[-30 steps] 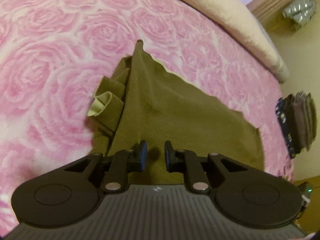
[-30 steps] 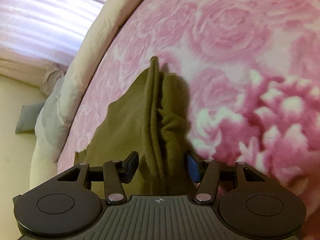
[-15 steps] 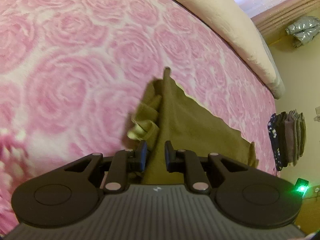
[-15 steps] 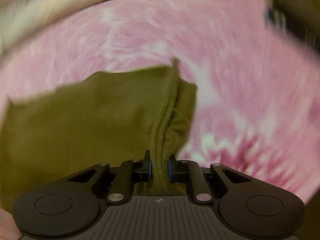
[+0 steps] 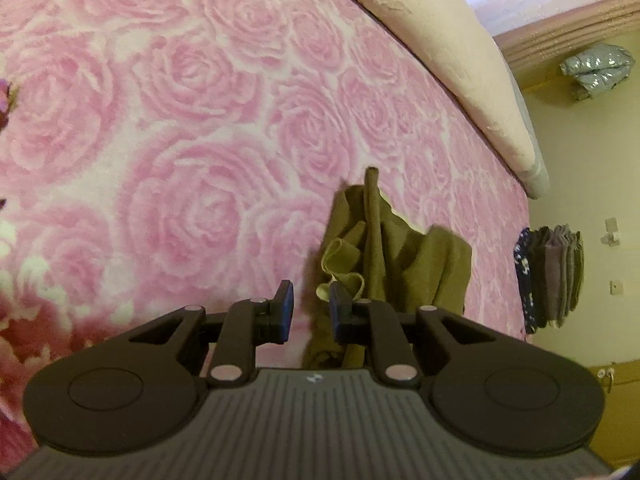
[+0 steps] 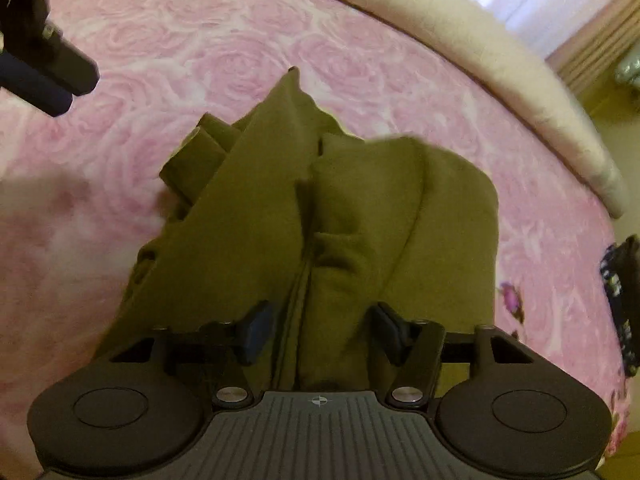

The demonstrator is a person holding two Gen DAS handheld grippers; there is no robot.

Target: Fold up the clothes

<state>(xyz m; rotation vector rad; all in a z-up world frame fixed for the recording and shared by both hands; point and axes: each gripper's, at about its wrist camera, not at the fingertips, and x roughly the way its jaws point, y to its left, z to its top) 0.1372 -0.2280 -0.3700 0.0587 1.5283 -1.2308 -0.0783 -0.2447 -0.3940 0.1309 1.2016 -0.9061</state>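
Observation:
An olive green garment (image 6: 332, 208) lies bunched in folds on the pink rose-patterned bedspread (image 6: 240, 52). My right gripper (image 6: 320, 330) is open just above its near end, one finger on each side of a central fold. In the left wrist view the garment (image 5: 384, 248) lies ahead and a little right. My left gripper (image 5: 310, 308) is slightly open and empty at the garment's left edge, its right fingertip (image 5: 338, 304) beside a pale curled hem. The left gripper also shows at the upper left of the right wrist view (image 6: 48, 76).
A cream pillow or bolster (image 5: 448, 64) runs along the bed's far edge. A stack of folded clothes (image 5: 550, 276) sits at the bed's right edge, also in the right wrist view (image 6: 620, 292). A silver bundle (image 5: 598, 70) lies on the floor beyond.
My right gripper, shut on the garment's fold half a second ago, has opened and let it go. The garment now lies more bunched. My left gripper has opened slightly and moved left off the cloth.

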